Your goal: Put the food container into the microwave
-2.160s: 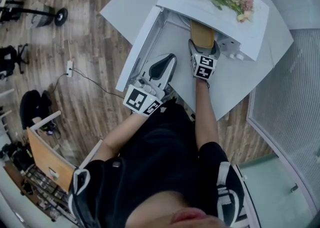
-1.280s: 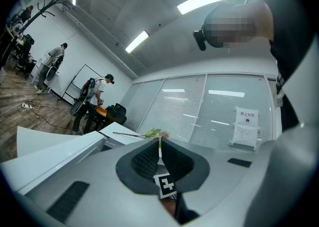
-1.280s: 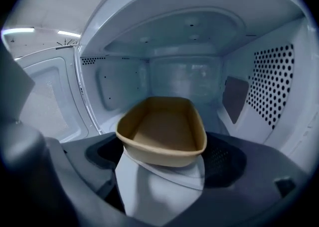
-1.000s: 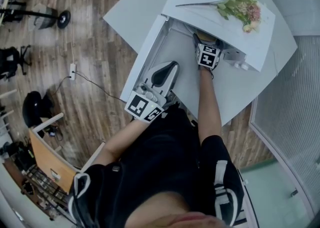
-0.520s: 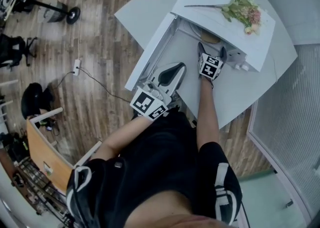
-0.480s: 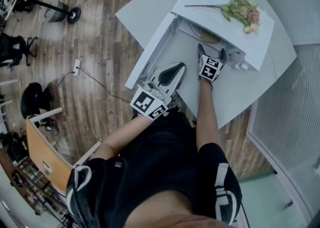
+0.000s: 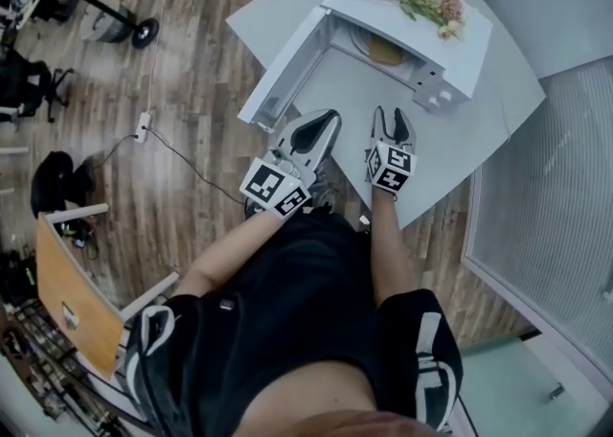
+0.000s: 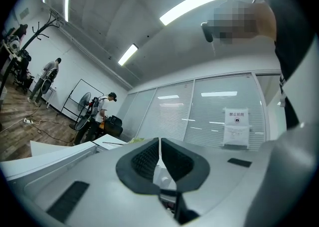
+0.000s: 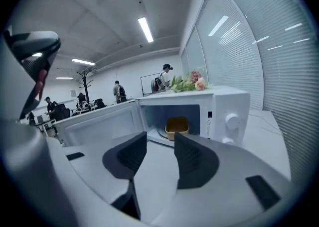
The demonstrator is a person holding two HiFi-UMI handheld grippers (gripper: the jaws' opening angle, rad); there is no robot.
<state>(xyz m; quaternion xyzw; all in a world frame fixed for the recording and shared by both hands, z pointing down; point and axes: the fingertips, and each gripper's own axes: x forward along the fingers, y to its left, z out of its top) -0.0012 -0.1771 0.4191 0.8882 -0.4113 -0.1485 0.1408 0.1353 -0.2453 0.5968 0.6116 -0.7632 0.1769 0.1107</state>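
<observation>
food container (image 9: 177,127) inside microwave (image 9: 199,114), gripper (image 9: 158,156) empty

Smooth glossy-white microwave (image 9: 227,102), matt plastic food container (image 9: 177,126) — wood-grain plank floor (image 7: 192,71).

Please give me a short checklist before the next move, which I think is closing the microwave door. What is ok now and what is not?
1. Food container inside the microwave: ok.
2. Right gripper jaws apart, holding nothing: ok.
3. Right gripper outside the cavity, in front of it: ok.
4. Door shut: not ok, it stands wide open.
5. Left gripper jaws together, empty: ok.
6. Container centred inside the cavity: cannot tell.
</observation>
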